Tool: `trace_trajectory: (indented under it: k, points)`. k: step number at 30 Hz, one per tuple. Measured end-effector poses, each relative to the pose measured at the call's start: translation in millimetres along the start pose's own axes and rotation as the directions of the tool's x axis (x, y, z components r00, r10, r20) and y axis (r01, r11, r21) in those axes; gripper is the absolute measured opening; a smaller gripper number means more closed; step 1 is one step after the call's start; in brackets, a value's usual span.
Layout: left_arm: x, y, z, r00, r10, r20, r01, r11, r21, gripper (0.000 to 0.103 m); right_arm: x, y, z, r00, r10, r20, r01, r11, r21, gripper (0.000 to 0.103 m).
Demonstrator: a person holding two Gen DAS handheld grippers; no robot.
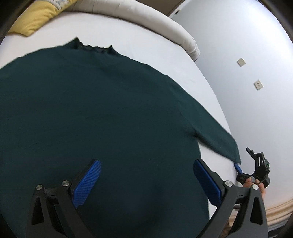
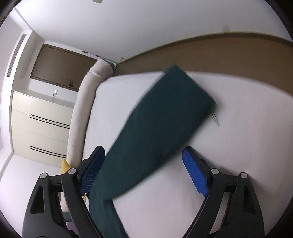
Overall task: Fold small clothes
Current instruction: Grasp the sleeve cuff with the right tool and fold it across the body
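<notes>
A dark green long-sleeved top (image 1: 95, 109) lies spread flat on a white bed (image 1: 146, 47), collar at the far side. My left gripper (image 1: 146, 172) is open and hovers over the top's lower body. One sleeve (image 1: 216, 135) runs out to the right bed edge. My right gripper (image 1: 256, 172) shows there beside the sleeve end. In the right wrist view the sleeve (image 2: 161, 124) lies blurred between the open fingers of my right gripper (image 2: 144, 164); whether they touch it I cannot tell.
A yellow pillow (image 1: 38, 16) and a rolled white duvet (image 1: 157, 23) lie at the head of the bed. A white wall (image 1: 247, 64) with sockets is on the right. Cream drawers (image 2: 40, 124) stand beyond the bed.
</notes>
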State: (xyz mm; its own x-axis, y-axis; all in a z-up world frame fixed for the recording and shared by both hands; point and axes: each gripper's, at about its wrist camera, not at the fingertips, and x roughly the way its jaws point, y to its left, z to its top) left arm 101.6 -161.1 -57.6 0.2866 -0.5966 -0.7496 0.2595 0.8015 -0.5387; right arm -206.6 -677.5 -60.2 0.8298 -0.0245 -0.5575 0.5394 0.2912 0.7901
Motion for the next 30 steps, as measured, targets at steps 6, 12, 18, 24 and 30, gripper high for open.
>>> trace_trajectory:
  k: [6,12,18,24,30]
  points:
    - [5,17,0,0.999,-0.053,0.011,0.053,0.997,-0.063,0.102,37,-11,42,0.997,-0.054,0.046,0.051,0.997,0.066,0.010]
    - [-14,51,11,0.995,-0.082,0.052,0.088,0.989,-0.120,0.094,47,27,37,0.987,-0.142,0.081,0.149,0.985,-0.086,0.006]
    - [-35,75,14,0.989,-0.109,0.099,0.123,0.982,-0.145,0.082,99,179,-67,0.994,-0.106,-0.015,0.083,0.854,-0.514,0.006]
    - [-62,111,25,0.980,-0.109,0.168,0.141,0.971,-0.192,0.082,171,287,-229,0.961,-0.074,-0.266,-0.150,0.671,-0.727,0.006]
    - [-63,127,34,0.979,-0.102,0.175,0.140,0.966,-0.216,0.082,241,281,-325,0.840,-0.127,-0.528,-0.309,0.688,-0.657,0.028]
